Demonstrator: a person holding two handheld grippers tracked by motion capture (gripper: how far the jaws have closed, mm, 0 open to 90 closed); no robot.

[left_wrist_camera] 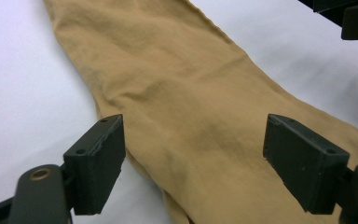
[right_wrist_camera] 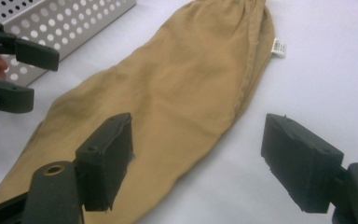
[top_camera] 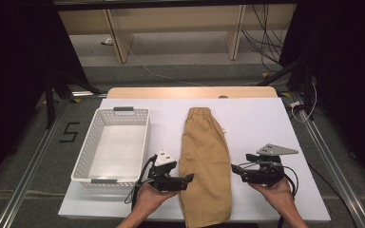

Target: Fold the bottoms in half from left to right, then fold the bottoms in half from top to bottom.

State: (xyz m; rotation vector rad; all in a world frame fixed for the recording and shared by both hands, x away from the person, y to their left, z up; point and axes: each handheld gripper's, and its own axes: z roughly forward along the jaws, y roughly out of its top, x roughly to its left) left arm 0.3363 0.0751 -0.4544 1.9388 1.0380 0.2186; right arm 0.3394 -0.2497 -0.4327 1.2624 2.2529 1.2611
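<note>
Fingers (left_wrist_camera: 100, 163) spread beside tan trousers (top_camera: 204, 161), lengthwise, waistband pointing away

Left claw (left_wrist_camera: 193, 168) stood wide open, nothing pinched. Tan folded cloth (left_wrist_camera: 186, 93) ran diagonally across the white table (left_wrist_camera: 23, 79), top left to bottom right, passing between the jaws. Left jaw sat at the cloth's edge, right jaw over the cloth. Other claw (left_wrist_camera: 349, 16) poked in top right.

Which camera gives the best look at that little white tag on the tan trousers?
The right gripper view: the white tag sticks out clearly from the tan trousers near the gathered waistband. In the high view it is a tiny white speck at the cloth's right edge. The left gripper view shows plain cloth.
</note>
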